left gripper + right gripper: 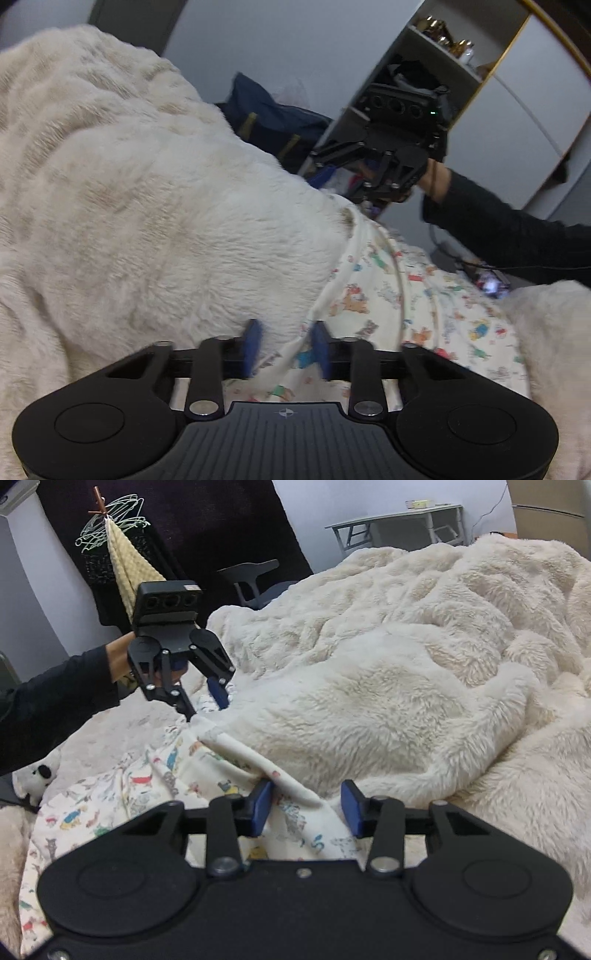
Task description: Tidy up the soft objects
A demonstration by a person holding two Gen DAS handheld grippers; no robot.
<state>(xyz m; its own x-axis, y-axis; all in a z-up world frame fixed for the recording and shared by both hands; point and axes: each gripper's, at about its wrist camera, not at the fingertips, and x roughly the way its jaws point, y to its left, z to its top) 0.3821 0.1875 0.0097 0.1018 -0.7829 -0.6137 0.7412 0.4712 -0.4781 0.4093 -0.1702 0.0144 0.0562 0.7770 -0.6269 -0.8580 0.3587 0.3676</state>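
Looking along the left gripper point(286, 345), its blue pads sit close together, pinching the hem of the cartoon-printed white cotton sheet point(399, 295) beside the cream fluffy fleece blanket point(147, 192). From the right wrist, the right gripper point(308, 806) stands apart, the sheet's edge between unpressed pads. Light, limp fabric, probably best gripped at the hem.

Readable text: none in either view.
Sign: a small crosshair mark on the left gripper point(284, 345) body, without lettering.

fleecy blanket point(388, 686) heaped beside, printed sheet point(122, 797) clear
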